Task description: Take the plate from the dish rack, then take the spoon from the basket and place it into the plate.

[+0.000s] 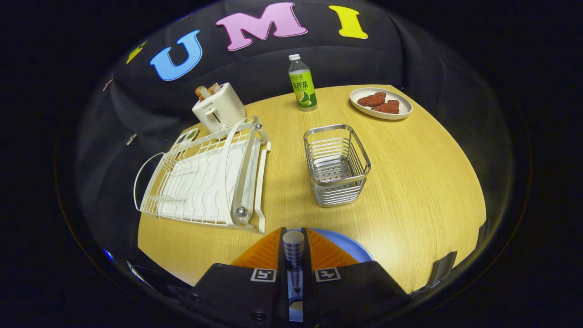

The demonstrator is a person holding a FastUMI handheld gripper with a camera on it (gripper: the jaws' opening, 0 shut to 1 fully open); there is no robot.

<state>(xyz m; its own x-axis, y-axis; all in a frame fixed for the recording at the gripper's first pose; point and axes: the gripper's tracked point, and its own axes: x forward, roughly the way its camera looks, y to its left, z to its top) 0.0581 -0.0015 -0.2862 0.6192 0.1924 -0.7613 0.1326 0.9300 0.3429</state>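
Between the fingers, gripper (294, 246) is clamping spoon (294, 255) handle, long axis upright, over blue plate (348, 246) just below.

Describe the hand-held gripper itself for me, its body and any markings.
The hand-held gripper has a black, blocky body that widens toward the camera. Two square black-and-white coded tags sit on its top face, one on each side of the central slot. The two fingers are ribbed wedges that taper forward. Small screws show on the body's near edge.
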